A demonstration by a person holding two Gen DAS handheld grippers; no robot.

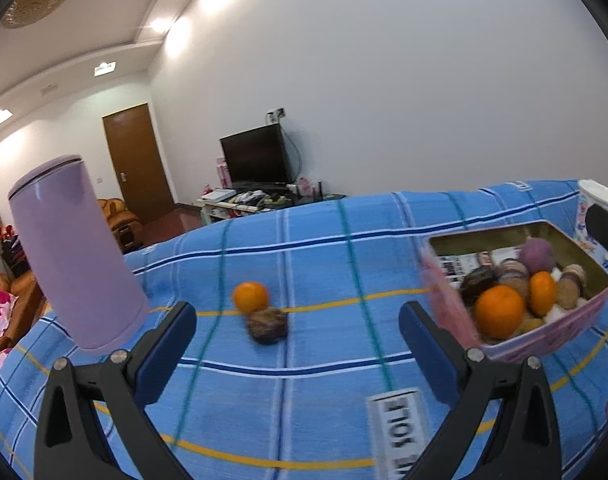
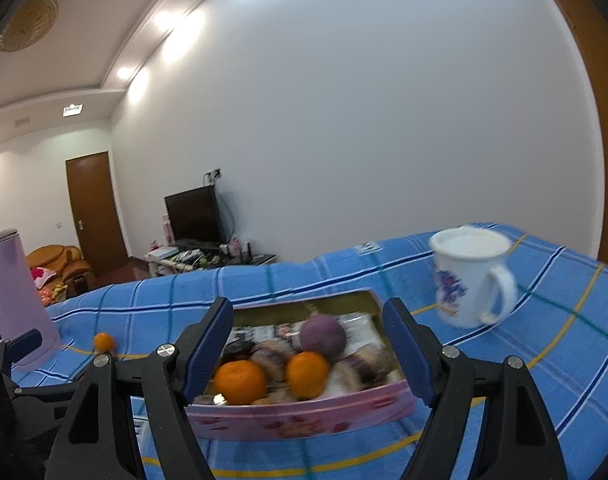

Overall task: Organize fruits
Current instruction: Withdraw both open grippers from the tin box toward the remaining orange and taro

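Note:
A pink tin box (image 1: pixel 543 334) (image 2: pixel 304 416) on the blue checked cloth holds two oranges (image 2: pixel 240 382), a purple round fruit (image 2: pixel 323 338) and several brown fruits. One loose orange (image 1: pixel 250 297) (image 2: pixel 104 342) lies on the cloth, touching a dark brown fruit (image 1: pixel 267 325). My left gripper (image 1: pixel 298 348) is open and empty, above the cloth just short of the loose pair. My right gripper (image 2: pixel 307 352) is open and empty, above the box.
A tall lilac canister (image 1: pixel 76 252) (image 2: pixel 16 300) stands at the left. A white mug (image 2: pixel 469 276) stands right of the box. A printed label (image 1: pixel 399 432) lies on the blue cloth (image 1: pixel 304 420). A TV stand and armchairs are far behind.

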